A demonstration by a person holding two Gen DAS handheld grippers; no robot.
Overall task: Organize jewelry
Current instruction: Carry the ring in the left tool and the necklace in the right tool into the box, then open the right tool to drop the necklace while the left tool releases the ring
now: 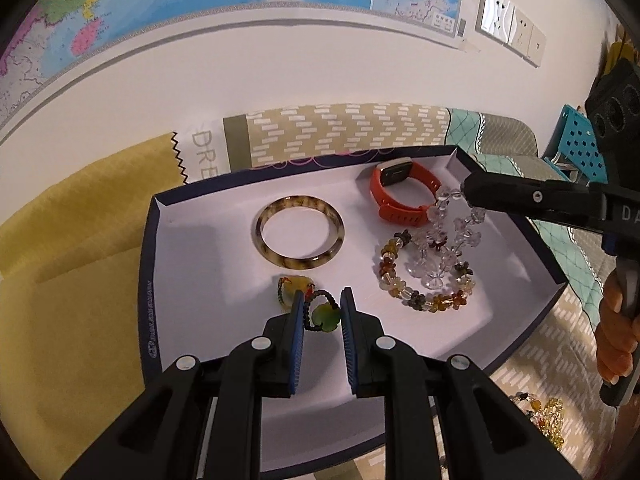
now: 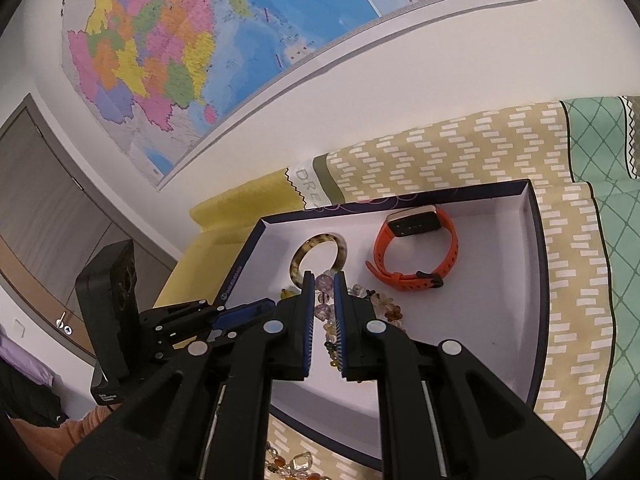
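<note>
White-lined box (image 1: pixel 192 240) holds: amber bangle (image 1: pixel 299 233), flat, far left; orange smartwatch (image 1: pixel 404 192), far right; multicoloured beaded bracelet (image 1: pixel 424 280), near right; clear crystal bracelet (image 1: pixel 452 220), hanging above it; black-beaded cord with green and yellow pendants (image 1: pixel 316 308), near left.

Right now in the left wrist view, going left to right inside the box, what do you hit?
Box wall → green-and-yellow beaded piece in the left gripper → brown bangle → orange watch → clear bead bracelet hanging from the right gripper.
</note>
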